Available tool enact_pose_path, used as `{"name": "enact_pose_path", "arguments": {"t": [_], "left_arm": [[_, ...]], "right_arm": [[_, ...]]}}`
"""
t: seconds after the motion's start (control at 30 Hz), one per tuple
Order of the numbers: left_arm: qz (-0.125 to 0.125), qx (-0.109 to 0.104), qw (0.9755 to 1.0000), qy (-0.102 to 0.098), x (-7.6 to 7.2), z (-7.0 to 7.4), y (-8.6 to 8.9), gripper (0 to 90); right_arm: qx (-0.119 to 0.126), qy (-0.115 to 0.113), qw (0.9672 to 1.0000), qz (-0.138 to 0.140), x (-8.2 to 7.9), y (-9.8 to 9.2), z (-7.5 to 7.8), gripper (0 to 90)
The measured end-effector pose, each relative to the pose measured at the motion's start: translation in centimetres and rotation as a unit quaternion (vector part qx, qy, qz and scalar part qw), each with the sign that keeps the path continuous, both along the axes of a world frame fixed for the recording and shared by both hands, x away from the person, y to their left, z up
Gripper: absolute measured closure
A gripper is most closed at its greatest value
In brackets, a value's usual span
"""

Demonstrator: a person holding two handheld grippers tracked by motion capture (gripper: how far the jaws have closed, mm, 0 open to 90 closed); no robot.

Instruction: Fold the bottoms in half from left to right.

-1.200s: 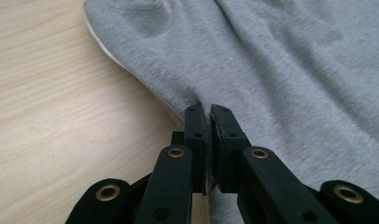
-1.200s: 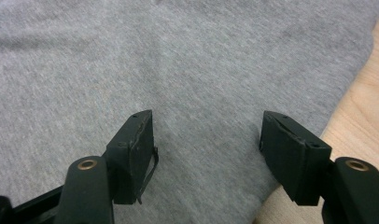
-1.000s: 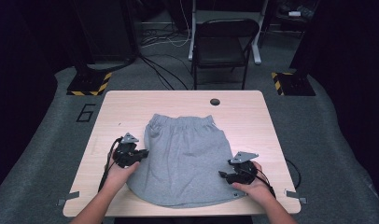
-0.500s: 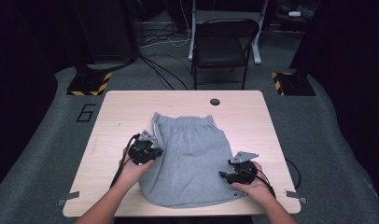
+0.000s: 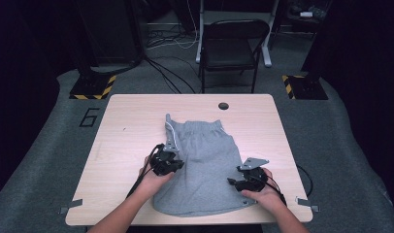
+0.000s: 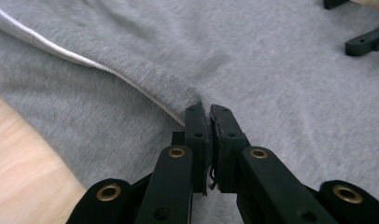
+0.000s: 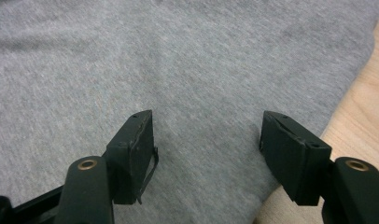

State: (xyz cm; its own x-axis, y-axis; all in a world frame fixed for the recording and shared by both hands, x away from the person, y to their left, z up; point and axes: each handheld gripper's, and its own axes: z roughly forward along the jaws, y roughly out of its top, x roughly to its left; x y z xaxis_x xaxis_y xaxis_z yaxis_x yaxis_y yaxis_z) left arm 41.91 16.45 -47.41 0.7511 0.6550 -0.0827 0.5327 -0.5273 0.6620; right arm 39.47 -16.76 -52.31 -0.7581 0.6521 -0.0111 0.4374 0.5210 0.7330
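Grey shorts with an elastic waistband at the far end lie on the wooden table. My left gripper is shut on the shorts' left side edge, which has a white stripe, and holds that edge folded over onto the garment. In the left gripper view the cloth is pinched between the closed jaws of my left gripper. My right gripper rests on the shorts' lower right part with its jaws wide apart. In the right gripper view grey cloth lies flat between the pads of my right gripper.
A round hole sits in the table near its far edge. Beyond the table stand a black chair and yellow-black striped floor blocks. Bare wood shows left of the shorts and at the right edge.
My left gripper has carried the shorts' left edge to the right, folding it over the garment, so the shorts look narrower. The right gripper has stayed in place.
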Motion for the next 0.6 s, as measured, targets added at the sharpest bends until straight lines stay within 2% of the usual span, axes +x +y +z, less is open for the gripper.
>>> {"name": "enact_pose_path", "arguments": {"t": [0.07, 0.1, 0.17, 0.3, 0.37, 0.47, 0.53, 0.57, 0.6], "left_arm": [[-0.004, 0.004, 1.0000, 0.000, -0.1, -0.3, -0.4, 86.3], [-0.007, 0.011, 0.9998, 0.012, 0.0, -0.8, -0.6, 86.3], [-0.007, 0.019, 0.9996, 0.018, 0.2, -1.4, -0.8, 86.2], [-0.005, 0.019, 0.9994, 0.029, 0.4, -2.2, -0.9, 84.8], [-0.007, 0.010, 0.9994, 0.032, 0.3, -2.3, -1.0, 81.0], [-0.012, 0.011, 0.9994, 0.032, 0.1, -2.0, -0.9, 77.3], [-0.007, -0.002, 0.9996, 0.028, -0.1, -1.6, -0.7, 73.3], [-0.007, -0.007, 0.9996, 0.025, -0.1, -1.4, -0.5, 68.4], [0.000, -0.026, 0.9995, 0.015, -0.3, -0.6, 0.0, 66.4]], "right_arm": [[0.000, 0.000, 1.0000, 0.001, 0.0, 0.0, 0.0, 34.9], [0.000, 0.001, 1.0000, 0.001, 0.0, 0.0, 0.0, 34.9], [0.000, 0.000, 1.0000, 0.001, 0.0, 0.0, 0.0, 35.0], [0.000, 0.001, 1.0000, 0.001, 0.0, 0.0, 0.0, 34.9], [0.000, 0.001, 1.0000, 0.001, 0.0, 0.0, 0.0, 34.9], [0.000, 0.001, 1.0000, 0.001, 0.0, 0.0, 0.0, 34.9], [0.000, 0.001, 1.0000, 0.001, 0.0, 0.0, 0.0, 35.0], [0.000, 0.001, 1.0000, 0.001, 0.0, 0.0, 0.0, 35.0], [0.000, 0.001, 1.0000, 0.001, 0.0, 0.0, 0.0, 35.0]]}}
